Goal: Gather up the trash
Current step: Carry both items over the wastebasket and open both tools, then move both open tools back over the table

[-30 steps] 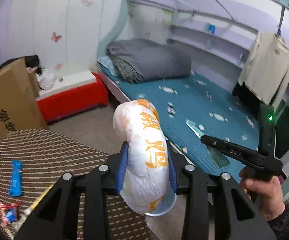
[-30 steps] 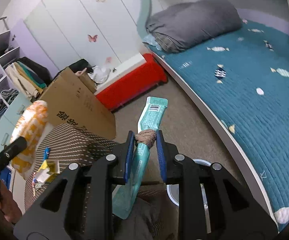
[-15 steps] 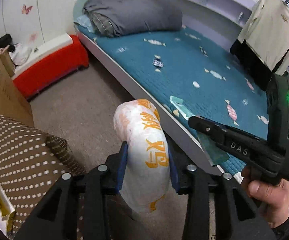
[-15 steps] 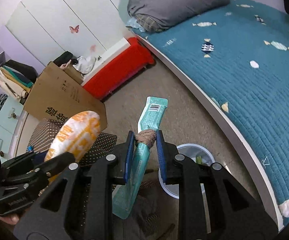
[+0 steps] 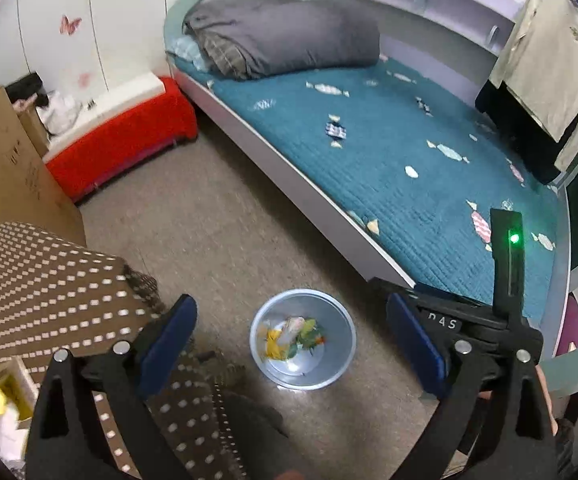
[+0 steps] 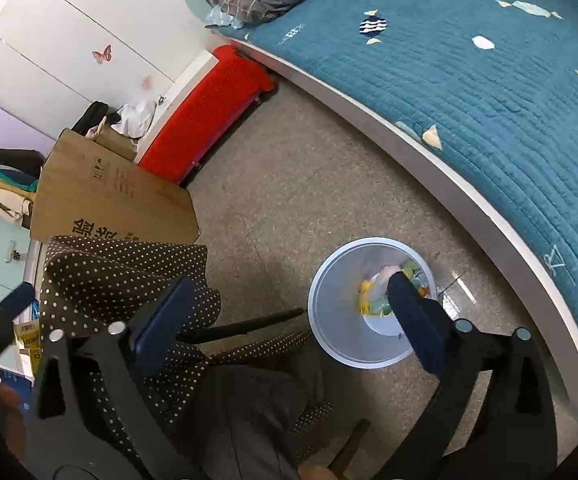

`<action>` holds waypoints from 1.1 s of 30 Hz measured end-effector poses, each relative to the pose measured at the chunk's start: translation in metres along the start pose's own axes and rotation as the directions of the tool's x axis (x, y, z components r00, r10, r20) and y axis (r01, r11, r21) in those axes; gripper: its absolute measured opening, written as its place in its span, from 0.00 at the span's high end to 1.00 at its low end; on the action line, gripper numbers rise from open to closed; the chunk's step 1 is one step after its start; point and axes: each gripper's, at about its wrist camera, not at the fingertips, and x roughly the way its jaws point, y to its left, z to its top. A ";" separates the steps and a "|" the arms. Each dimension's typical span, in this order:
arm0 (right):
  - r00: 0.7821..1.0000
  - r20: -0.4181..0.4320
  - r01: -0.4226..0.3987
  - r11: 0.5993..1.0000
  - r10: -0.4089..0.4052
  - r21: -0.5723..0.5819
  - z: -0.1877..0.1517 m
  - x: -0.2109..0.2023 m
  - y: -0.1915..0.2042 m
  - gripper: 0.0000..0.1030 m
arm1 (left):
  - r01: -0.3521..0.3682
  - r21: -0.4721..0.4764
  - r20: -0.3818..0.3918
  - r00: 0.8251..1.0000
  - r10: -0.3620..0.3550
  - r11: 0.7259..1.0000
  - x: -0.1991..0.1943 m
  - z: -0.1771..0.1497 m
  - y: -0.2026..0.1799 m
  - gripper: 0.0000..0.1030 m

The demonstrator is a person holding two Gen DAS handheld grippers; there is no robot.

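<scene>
The trash [image 5: 293,334], a heap of coloured wrappers, lies in the pale blue bin [image 5: 341,320] on the floor [image 5: 225,232] beside the bed [image 5: 389,152]. The left gripper [image 5: 295,344] and the right gripper [image 6: 289,312] hang over it, jaws opening, nothing between them. A dotted brown cloth [image 6: 129,272] drapes just left of the bin; a cardboard box [image 6: 105,196] and a red bench [image 6: 209,116] stand further back

Both grippers: left gripper [image 5: 293,336] and right gripper [image 6: 289,312] were black-framed, blue-padded, with silver screws; right bore a green light.
</scene>
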 end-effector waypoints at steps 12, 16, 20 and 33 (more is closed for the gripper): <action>0.995 0.102 -0.002 0.996 0.011 -0.089 0.000 -0.061 0.052 0.06 | 0.007 -0.034 0.149 0.989 -0.002 0.999 -0.083 -0.012 0.018 0.09; 0.991 0.129 -0.009 0.990 0.028 -0.143 -0.002 -0.079 0.082 0.06 | 0.001 -0.048 0.192 0.981 0.008 0.999 -0.106 -0.020 0.030 0.08; 0.987 0.151 -0.024 0.980 0.055 -0.199 -0.005 -0.095 0.114 0.06 | -0.013 -0.079 0.224 0.974 0.031 0.997 -0.128 -0.029 0.046 0.08; 0.977 0.156 -0.075 0.919 0.145 -0.386 -0.031 -0.118 0.216 0.06 | -0.083 -0.211 0.290 0.946 0.144 0.974 -0.184 -0.070 0.117 0.08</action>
